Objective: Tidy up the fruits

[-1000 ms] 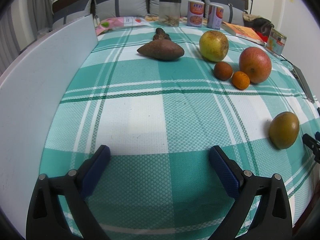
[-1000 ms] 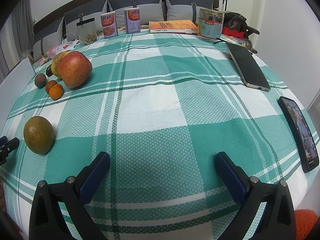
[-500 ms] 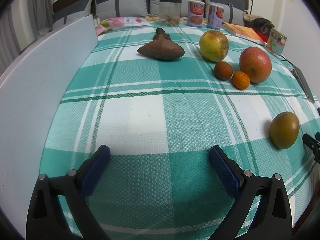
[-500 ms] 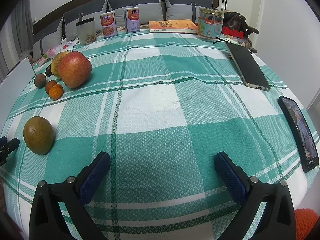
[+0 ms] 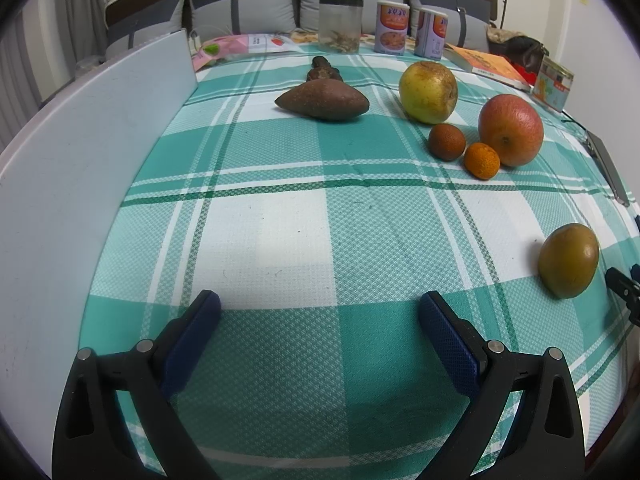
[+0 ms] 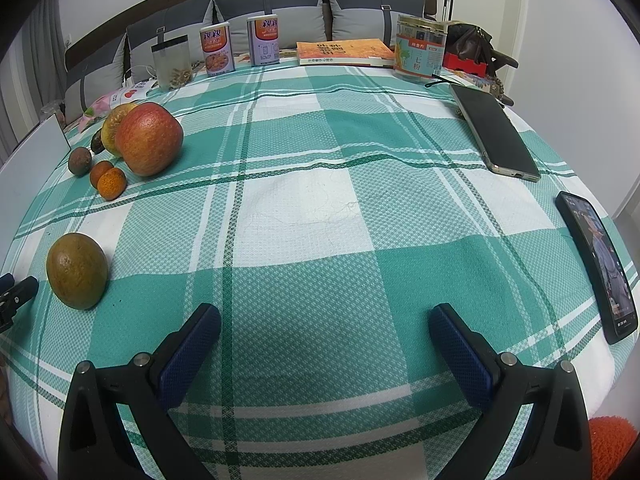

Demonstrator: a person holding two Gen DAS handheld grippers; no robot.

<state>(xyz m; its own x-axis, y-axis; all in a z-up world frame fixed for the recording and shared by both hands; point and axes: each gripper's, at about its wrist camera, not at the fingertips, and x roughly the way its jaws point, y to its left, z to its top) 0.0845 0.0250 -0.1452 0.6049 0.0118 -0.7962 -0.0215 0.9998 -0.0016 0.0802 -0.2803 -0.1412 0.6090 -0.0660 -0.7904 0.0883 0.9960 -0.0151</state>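
Fruits lie on the green plaid cloth. In the left wrist view: a brown sweet potato (image 5: 323, 100), a yellow-green apple (image 5: 428, 92), a red apple (image 5: 511, 129), a small brown fruit (image 5: 447, 142), a small orange (image 5: 481, 161) and a green-brown fruit (image 5: 568, 260) at the right. My left gripper (image 5: 319, 312) is open and empty, low over the cloth. In the right wrist view the red apple (image 6: 149, 144), two small oranges (image 6: 110, 182) and the green-brown fruit (image 6: 77, 270) lie at the left. My right gripper (image 6: 325, 320) is open and empty.
A white board (image 5: 80, 160) stands along the left edge. Cans (image 6: 216, 50), a jar (image 6: 172, 63), a tin (image 6: 419, 48) and an orange book (image 6: 346, 52) line the back. Two phones (image 6: 496, 132) (image 6: 600, 264) lie at the right.
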